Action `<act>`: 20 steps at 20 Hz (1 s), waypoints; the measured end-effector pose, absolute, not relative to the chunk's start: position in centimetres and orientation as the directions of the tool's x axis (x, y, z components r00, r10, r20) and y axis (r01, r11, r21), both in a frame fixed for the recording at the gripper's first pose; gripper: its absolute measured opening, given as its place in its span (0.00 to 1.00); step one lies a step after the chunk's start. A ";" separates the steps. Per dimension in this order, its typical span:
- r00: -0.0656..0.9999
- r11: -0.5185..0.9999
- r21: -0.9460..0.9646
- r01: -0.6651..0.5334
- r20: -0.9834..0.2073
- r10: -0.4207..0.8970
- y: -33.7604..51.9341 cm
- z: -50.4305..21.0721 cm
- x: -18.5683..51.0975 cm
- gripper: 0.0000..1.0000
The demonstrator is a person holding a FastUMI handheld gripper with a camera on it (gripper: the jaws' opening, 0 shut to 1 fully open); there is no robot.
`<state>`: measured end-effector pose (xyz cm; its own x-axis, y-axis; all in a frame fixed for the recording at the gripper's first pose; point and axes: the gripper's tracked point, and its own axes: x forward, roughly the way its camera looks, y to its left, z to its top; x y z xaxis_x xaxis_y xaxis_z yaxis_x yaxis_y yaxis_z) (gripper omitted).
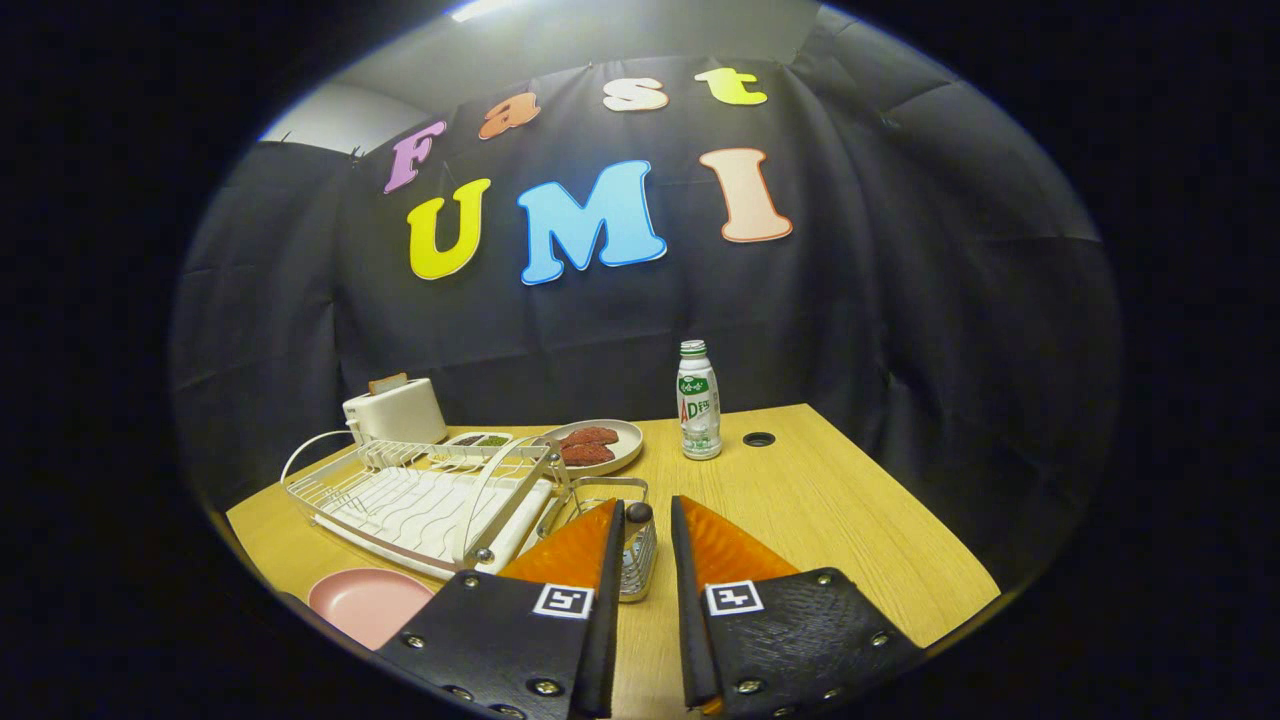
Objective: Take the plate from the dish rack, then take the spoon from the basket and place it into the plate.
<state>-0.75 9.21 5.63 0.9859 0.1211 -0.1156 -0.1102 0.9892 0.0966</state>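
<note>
Your tongs [647,515] stand slightly parted over the near middle of the table [850,520], with a narrow gap between the fingers and nothing pressed between them. A small dark rounded knob [639,512], likely the spoon's handle end, shows in that gap just off the left finger's tip; whether either finger touches it cannot be told.

- Basket [612,532]: small wire caddy, directly ahead of the fingers and partly hidden behind the left one. It hangs at the right end of the dish rack [420,500].
- Dish rack: white wire frame over a drain tray, left of the fingers; no plate stands in it.
- Plate [365,603]: pink, flat on the table, near and left, in front of the rack. Plate step looks done.
- Farther off: a beige plate with reddish food [598,446], a small divided dish [480,440], a toaster [396,410] at far left, a drink bottle [698,400] beyond the fingers, a cable hole [759,439] to its right.

Step in hand, by my reading: fetching the spoon from the basket.

Next move calls for you to centre the gap on the handle, close firmly on it, lift straight up clear of the wire, then carry it left and near to the pink plate. Mind the left finger against the basket rim.
</note>
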 end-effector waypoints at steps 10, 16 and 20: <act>0.991 0.982 0.159 -0.104 -0.068 0.116 10.6 5.4 2.7 0.20; 0.984 0.983 0.149 -0.106 -0.129 0.126 11.4 5.1 3.5 0.11; 0.980 0.986 0.118 -0.116 -0.149 0.133 12.1 6.0 3.7 0.03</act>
